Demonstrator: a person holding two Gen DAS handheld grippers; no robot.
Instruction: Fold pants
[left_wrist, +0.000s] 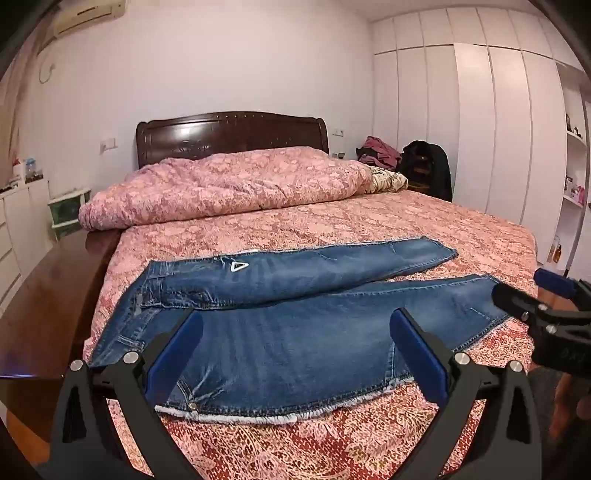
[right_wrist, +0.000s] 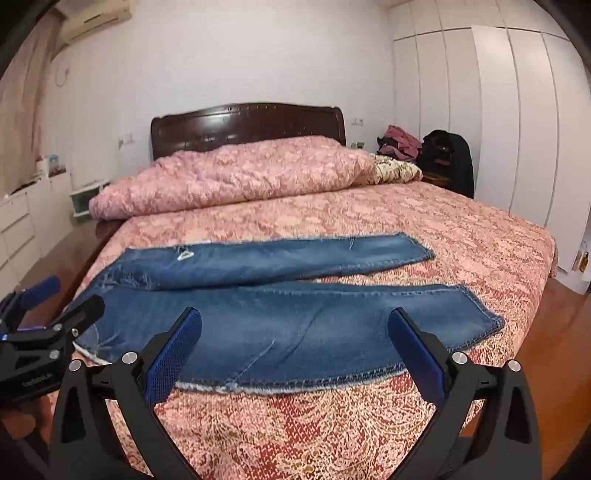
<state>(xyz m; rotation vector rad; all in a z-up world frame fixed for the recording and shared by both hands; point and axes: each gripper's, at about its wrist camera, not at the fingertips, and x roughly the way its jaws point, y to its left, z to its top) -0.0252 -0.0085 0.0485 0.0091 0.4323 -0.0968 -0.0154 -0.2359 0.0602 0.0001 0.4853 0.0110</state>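
The blue jeans (left_wrist: 295, 332) lie spread on the pink patterned bedspread (left_wrist: 369, 229), at the end farthest from the dark wooden headboard (left_wrist: 232, 133). They run crosswise, waistband toward the side with the white drawers (left_wrist: 14, 236) and hems toward the wardrobe (left_wrist: 498, 129) side. The two legs lie apart in a shallow V, the leg nearer the headboard carrying a small white triangle mark (left_wrist: 236, 266). No fold appears made, so the task seems to be at its very start: the legs remain to be laid together and the length doubled over.

The left gripper (left_wrist: 295, 350) hovers over the seat and thigh of the leg farther from the headboard, jaws spread wide with nothing between them. The right gripper (right_wrist: 295, 347) hangs over the lower part of that same leg, likewise wide and empty. Neither touches the denim, as far as the views show.

The jeans' edge farthest from the headboard shows a frayed pale fringe. Part of the waistband is hidden behind the left gripper's fingers (left_wrist: 177, 354), and the person's hands are cut off by the frame. The heaped pink duvet (left_wrist: 229, 184) against the headboard hides any pillows there.
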